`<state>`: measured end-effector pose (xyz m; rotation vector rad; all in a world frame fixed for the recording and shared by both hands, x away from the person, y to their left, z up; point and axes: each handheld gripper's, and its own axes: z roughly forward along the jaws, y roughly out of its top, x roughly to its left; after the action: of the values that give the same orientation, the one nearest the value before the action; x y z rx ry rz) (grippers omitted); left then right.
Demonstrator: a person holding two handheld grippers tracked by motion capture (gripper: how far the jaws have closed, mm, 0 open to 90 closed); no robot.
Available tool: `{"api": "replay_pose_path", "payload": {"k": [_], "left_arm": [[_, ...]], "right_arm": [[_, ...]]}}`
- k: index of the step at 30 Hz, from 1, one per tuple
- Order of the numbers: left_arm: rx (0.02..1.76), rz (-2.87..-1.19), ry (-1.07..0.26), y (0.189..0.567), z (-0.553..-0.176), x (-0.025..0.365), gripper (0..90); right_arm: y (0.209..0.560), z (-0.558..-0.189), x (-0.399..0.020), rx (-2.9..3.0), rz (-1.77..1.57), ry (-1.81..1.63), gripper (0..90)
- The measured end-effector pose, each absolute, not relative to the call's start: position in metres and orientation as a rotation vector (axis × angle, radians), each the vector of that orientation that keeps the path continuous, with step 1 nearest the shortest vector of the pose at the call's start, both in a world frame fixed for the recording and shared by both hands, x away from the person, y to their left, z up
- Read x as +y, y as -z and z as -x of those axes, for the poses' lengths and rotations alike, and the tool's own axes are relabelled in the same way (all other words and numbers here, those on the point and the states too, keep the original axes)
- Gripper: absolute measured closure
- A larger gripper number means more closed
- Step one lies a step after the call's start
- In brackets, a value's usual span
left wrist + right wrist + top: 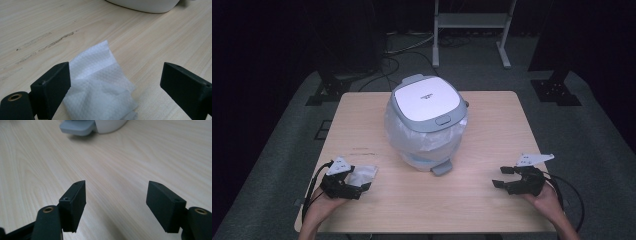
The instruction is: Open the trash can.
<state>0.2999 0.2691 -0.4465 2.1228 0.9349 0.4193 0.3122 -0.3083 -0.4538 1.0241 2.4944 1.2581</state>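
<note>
A folded white paper tissue (363,175) (100,85) lies flat on the wooden table (492,130) near its front left corner. My left gripper (358,180) (115,85) rests low on the table with its jaws wide apart, one on each side of the tissue; the tissue reaches the left jaw but is not pinched. A small white bin (427,125) with a grey lid (427,100), a plastic liner and a grey foot pedal (442,168) (77,127) stands mid-table. Near the front right, my right gripper (501,177) (116,205) is open over bare wood with nothing between its jaws.
The bin's base (145,6) is just beyond the tissue. Faint scratch marks (50,41) run across the wood to the tissue's left. Beyond the table's far edge are a white metal stand (472,30), black stands and floor cables.
</note>
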Motion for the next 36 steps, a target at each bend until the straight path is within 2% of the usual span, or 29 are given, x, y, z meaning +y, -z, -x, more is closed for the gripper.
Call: {"api": "replay_pose_path", "payload": {"k": [20, 36], "left_arm": [[0.928, -2.113, -0.417, 0.446, -0.299, 0.268, 8.7], [0.925, -2.105, -0.430, 0.444, -0.298, 0.269, 8.7]], "right_arm": [[0.388, -0.324, -0.291, 2.506, -0.917, -1.288, 31.0], [0.357, -0.329, -0.272, 2.534, -0.825, -1.257, 31.1]]}}
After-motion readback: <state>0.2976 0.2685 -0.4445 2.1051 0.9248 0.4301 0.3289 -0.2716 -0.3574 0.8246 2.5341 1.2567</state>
